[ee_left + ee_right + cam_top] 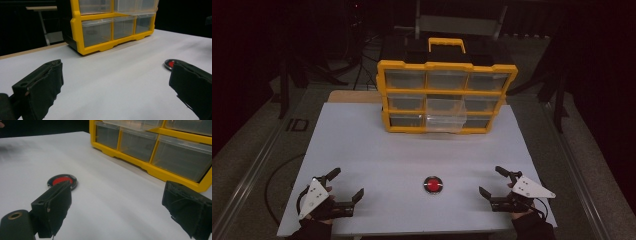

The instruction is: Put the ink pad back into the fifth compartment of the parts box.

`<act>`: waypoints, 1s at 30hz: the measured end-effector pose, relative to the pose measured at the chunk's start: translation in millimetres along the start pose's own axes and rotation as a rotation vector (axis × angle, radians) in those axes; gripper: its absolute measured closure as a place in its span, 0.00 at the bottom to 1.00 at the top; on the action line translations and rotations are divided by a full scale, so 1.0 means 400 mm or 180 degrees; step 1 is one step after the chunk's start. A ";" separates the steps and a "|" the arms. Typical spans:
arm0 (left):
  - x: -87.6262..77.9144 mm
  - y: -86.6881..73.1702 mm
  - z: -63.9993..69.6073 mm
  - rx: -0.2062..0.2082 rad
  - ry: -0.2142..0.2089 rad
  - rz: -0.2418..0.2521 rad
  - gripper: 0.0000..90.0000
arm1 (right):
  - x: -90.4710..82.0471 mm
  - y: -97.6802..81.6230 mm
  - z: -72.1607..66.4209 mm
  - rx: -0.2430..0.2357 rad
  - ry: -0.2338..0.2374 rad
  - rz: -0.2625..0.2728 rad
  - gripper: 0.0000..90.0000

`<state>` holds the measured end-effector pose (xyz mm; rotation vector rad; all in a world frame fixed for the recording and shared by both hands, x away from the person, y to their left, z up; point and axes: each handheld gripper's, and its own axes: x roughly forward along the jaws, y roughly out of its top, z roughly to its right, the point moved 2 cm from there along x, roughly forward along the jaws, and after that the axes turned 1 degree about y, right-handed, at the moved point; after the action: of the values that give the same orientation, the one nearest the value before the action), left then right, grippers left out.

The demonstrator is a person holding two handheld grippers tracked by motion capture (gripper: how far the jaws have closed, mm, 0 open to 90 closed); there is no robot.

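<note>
Left gripper [346,184]: jaws spread wide, nothing between them, low over the white table [377,150].
Right gripper [493,181]: jaws equally wide, empty.
Round red button with a metal rim [432,184]: on the table between the two pairs of jaws, well apart from both.
Yellow-framed cabinet of clear plastic drawers [446,96]: far beyond both jaws; middle drawer [445,117] pulled out.

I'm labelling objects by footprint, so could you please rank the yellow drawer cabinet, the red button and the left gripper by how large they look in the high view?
Largest to smallest:
1. yellow drawer cabinet, by far the largest.
2. left gripper, counted with its grey plate.
3. red button, clearly smallest.
</note>
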<state>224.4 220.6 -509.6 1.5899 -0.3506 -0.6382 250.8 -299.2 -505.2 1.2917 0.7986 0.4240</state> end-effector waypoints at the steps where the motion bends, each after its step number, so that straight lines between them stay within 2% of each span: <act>1: 0.000 0.000 0.000 -0.0010 0.0001 0.0003 0.00 | 0.000 -0.001 -0.001 -0.0009 0.0009 -0.0003 0.10; 26: 0.001 -0.001 0.000 -0.0048 -0.0016 0.0033 0.00 | -0.003 0.013 -0.016 -0.0015 0.0039 -0.0181 0.10; 30: 0.000 -0.001 0.001 -0.0045 -0.0015 0.0032 0.00 | -0.007 0.021 -0.016 0.0048 0.0072 -0.0127 0.10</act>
<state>224.1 220.4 -510.1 1.5725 -0.3567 -0.6356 245.5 -294.6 -496.7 1.2848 0.8467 0.4022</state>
